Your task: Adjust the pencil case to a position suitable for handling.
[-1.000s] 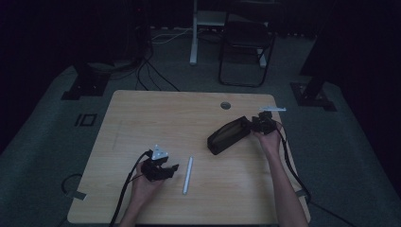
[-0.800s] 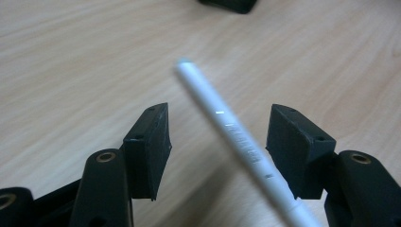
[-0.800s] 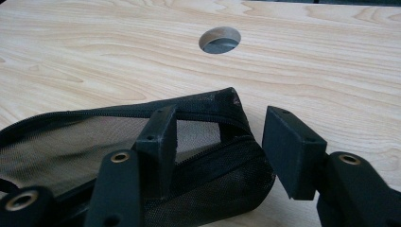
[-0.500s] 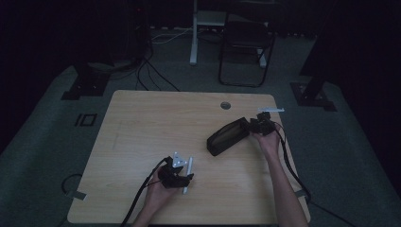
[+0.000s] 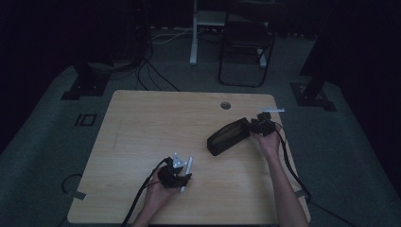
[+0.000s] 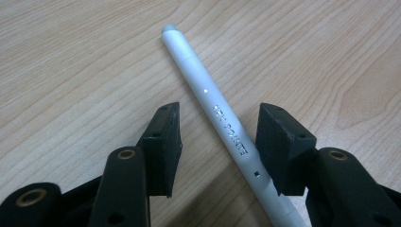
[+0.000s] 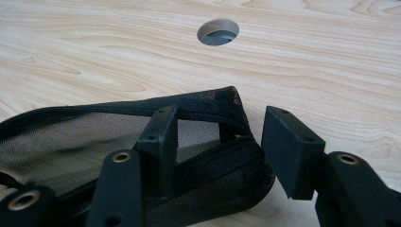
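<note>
- left gripper (image 6: 217, 142) jaws just been closing, not yet pinching white pen (image 6: 222, 123) lying near-centre on table (image 5: 142, 123)
- right gripper (image 7: 217, 142): one jaw inside black mesh pouch (image 7: 94, 142) mouth, far right; grip unclear
- risk: pen lies diagonal, could roll or pivot out

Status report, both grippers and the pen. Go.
Left gripper closing, straddling white pen, pads not yet on it. Right gripper at black mesh pouch mouth, one jaw inside. Nothing in the way.

wooden table (image 5: 142, 123), white pen (image 5: 186, 172) (by left hand-held gripper (image 5: 178, 177)), black pouch (image 5: 228, 137)
</note>
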Action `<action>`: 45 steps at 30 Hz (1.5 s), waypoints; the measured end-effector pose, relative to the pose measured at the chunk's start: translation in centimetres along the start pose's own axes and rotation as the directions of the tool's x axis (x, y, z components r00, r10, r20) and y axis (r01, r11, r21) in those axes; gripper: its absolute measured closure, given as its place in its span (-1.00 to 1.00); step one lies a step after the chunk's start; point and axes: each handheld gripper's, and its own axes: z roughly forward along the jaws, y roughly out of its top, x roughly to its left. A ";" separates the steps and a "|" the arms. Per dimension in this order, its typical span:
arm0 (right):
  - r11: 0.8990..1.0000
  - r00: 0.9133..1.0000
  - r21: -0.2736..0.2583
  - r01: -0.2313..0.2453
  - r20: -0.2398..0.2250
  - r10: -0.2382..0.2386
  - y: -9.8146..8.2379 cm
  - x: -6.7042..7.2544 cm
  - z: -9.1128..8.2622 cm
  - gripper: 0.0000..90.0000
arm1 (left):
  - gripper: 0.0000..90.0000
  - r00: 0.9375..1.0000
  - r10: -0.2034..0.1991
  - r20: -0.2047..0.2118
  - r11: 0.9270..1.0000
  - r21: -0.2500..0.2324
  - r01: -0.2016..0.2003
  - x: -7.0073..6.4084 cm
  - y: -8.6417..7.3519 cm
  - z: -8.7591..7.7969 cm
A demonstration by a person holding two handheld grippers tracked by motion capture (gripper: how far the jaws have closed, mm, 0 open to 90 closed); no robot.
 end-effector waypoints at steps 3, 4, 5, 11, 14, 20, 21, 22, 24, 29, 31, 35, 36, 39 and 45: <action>1.000 1.000 0.001 0.001 0.000 -0.001 -0.1 0.2 -0.1 0.04 | 0.15 1.000 0.004 -0.008 1.000 0.002 -0.004 0.0 0.0 0.0; 1.000 1.000 0.006 0.001 0.001 -0.001 -0.1 0.3 -0.2 0.04 | 0.15 1.000 0.007 -0.013 1.000 0.005 -0.007 0.0 0.0 -0.1; 1.000 1.000 0.007 0.002 0.001 -0.002 -0.1 0.3 -0.2 0.04 | 0.15 1.000 0.008 -0.014 1.000 0.004 -0.008 0.0 0.0 0.0; 1.000 1.000 0.013 -0.009 -0.005 0.009 -0.4 0.9 -0.5 0.04 | 0.14 1.000 0.009 -0.028 1.000 0.004 -0.009 0.1 -0.1 -0.1; 1.000 1.000 0.015 0.001 -0.021 -0.001 -0.6 1.6 -0.6 0.04 | 0.14 0.999 0.007 -0.032 1.000 0.004 -0.007 0.1 -0.2 -0.1; 1.000 0.996 0.013 0.022 -0.085 -0.021 -1.5 3.5 -0.9 0.04 | 0.14 0.999 0.000 -0.038 1.000 0.002 0.000 0.2 -0.3 -0.2; 1.000 0.995 0.013 0.025 -0.098 -0.024 -1.7 3.9 -0.9 0.04 | 0.14 0.999 0.000 -0.038 1.000 0.002 0.000 0.2 -0.3 -0.2; 1.000 0.994 0.011 0.027 -0.108 -0.026 -1.9 4.3 -1.0 0.04 | 0.14 0.999 0.001 -0.038 1.000 0.002 -0.001 0.2 -0.3 -0.2; 0.999 0.991 0.008 0.031 -0.131 -0.029 -2.2 4.9 -1.1 0.04 | 0.14 0.999 0.002 -0.040 1.000 0.004 -0.002 0.2 -0.4 -0.3; 1.000 0.986 0.006 0.015 -0.165 -0.014 -2.7 6.0 -1.3 0.07 | 0.27 0.998 -0.002 -0.062 1.000 0.007 0.002 0.6 -0.7 -0.7; 1.000 0.983 0.003 0.013 -0.183 -0.013 -3.0 6.3 -1.3 0.07 | 0.33 0.998 -0.004 -0.070 1.000 0.008 0.005 0.8 -0.8 -0.9; 1.000 0.981 0.001 0.030 -0.192 -0.029 -3.3 7.3 -1.2 0.09 | 0.41 0.996 -0.008 -0.093 1.000 0.013 0.009 1.3 -1.1 -1.2; 1.000 0.980 0.002 0.032 -0.197 -0.031 -3.3 7.5 -1.2 0.09 | 0.42 0.995 -0.010 -0.102 1.000 0.015 0.012 1.5 -1.2 -1.4; 0.999 0.979 0.001 0.040 -0.202 -0.039 -3.4 8.2 -1.2 0.09 | 0.46 0.994 -0.015 -0.112 1.000 0.018 0.017 1.9 -1.4 -1.5; 0.998 0.976 0.000 0.055 -0.210 -0.054 -3.6 8.9 -1.1 0.08 | 0.48 0.990 -0.036 -0.140 0.999 0.021 0.039 3.2 -2.0 -2.2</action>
